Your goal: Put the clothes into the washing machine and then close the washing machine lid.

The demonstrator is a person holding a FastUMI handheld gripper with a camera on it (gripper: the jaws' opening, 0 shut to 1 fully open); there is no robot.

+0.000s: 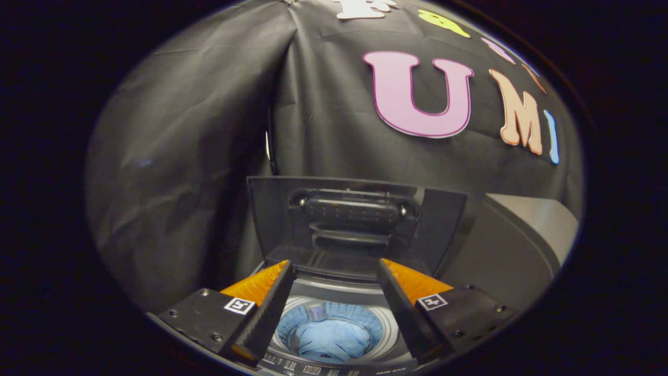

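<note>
The light-blue clothes [334, 339] are already lying in the washing machine [334, 305] drum, bottom centre of the frame, so step 1 looks done. The gripper [334, 271] is hovering wide open, holding nothing, while the lid [360, 222] is standing upright mid-frame, waiting to be closed.

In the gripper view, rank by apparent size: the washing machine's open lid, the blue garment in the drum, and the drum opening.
1. Lid, standing open beyond the spread, empty jaws of the gripper.
2. Drum opening.
3. Blue garment inside it.
</note>
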